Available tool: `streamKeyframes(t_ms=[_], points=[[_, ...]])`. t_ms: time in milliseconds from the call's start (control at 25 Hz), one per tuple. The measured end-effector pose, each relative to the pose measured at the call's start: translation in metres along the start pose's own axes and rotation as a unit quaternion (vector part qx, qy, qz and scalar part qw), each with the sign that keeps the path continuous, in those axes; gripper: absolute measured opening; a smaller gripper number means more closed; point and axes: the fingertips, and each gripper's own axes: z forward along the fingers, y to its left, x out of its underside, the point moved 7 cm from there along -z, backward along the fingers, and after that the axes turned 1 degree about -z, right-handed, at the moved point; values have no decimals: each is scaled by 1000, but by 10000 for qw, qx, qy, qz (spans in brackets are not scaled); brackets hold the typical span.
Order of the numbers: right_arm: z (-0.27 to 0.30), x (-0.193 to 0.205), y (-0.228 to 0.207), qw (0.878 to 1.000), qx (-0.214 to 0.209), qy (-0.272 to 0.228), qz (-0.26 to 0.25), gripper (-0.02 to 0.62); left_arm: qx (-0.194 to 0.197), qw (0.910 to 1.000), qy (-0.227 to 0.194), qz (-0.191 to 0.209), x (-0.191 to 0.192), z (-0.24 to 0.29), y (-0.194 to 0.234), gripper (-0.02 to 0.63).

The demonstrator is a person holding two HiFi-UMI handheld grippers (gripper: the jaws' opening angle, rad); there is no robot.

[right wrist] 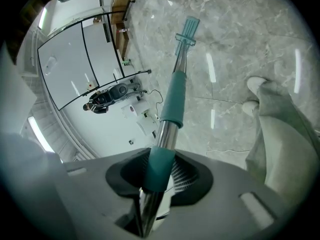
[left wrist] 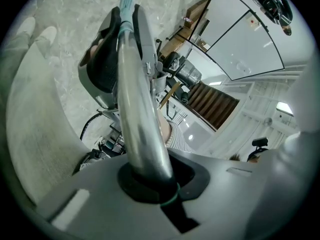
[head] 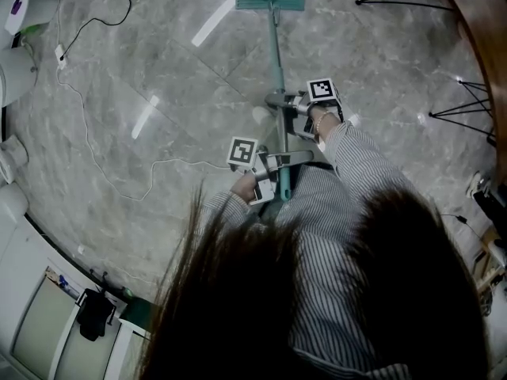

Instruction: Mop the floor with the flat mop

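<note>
Left gripper [head: 276,165] [left wrist: 150,180]: nearest the body; we see its jaws clamped round the bare metal top end of the pole.
Right gripper [head: 282,103] [right wrist: 156,176]: further down the same pole, jaws closed on a short teal sleeve. Just beyond them comes a strip of bare metal, then a longer teal grip.
Trouser leg [right wrist: 285,129]: pale, just right of the pole in the right gripper view, with a light shoe [right wrist: 256,84] on the floor past it.
Mop [head: 275,54]: held by both grippers. Its pole slants forward and down, away from the person, to the floor.
Head [head: 270,1] [right wrist: 186,31]: flat, teal, lying on the floor well ahead of the feet and set crosswise to the pole. In the left gripper view we can only make out what we take for its edge, at the very top.
Floor [head: 158,62]: grey veined stone with bright streaks of reflected light.
Cable [head: 95,161]: thin, pale, snaking over the floor to the left, apart from the mop.
Tripod legs [head: 467,101]: dark, at the far right.
</note>
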Motion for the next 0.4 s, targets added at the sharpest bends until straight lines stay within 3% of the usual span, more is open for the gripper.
streamKeyframes(t_ms=[400], points=[[9, -5, 1, 9999, -60, -114, 5, 103, -137, 9998, 144, -67, -11, -7, -4, 7]])
